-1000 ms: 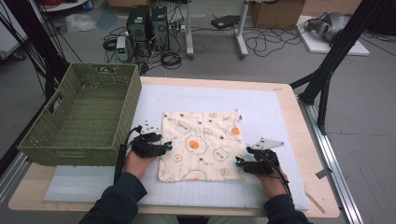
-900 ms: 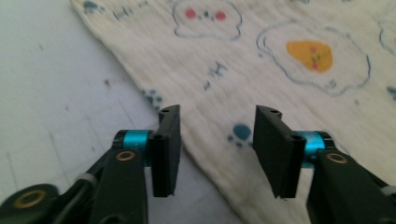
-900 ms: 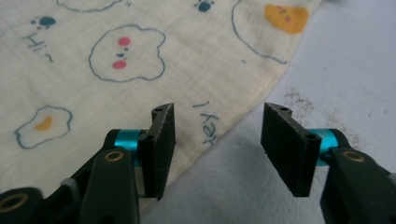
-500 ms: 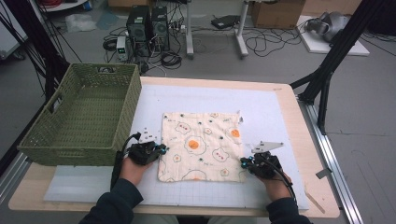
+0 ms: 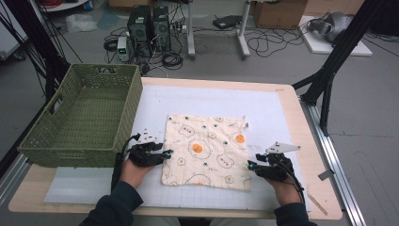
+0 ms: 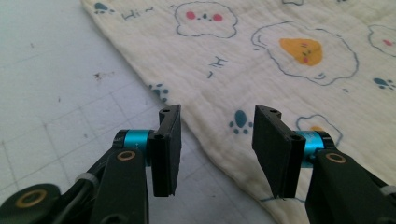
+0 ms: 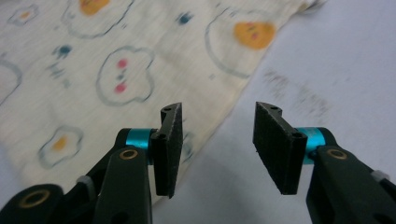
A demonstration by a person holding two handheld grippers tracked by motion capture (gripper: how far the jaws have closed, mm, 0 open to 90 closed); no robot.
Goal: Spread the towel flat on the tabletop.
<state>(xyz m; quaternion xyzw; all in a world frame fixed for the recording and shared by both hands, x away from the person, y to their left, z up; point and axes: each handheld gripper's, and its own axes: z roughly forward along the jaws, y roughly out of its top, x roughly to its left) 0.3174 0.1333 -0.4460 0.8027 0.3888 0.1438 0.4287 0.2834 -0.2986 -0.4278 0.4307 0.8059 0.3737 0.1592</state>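
A cream cloth (image 5: 207,150) printed with fried eggs is spread flat on the white mat (image 5: 263,108) of the worktop, right of a green basket (image 5: 84,117). The left hand-held gripper (image 6: 217,140) and the right hand-held gripper (image 7: 217,140) are seen at its near side edges, jaws just reopened, nothing clamped between them.

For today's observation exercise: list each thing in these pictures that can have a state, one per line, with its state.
Printed cloth: spread flat on the mat, unfolded, not gripped.
Green wicker basket: upright, empty.
Left hand-held gripper: open, jaws just reopened, astride the cloth's left edge.
Right hand-held gripper: open, jaws just reopened, at the cloth's right edge.
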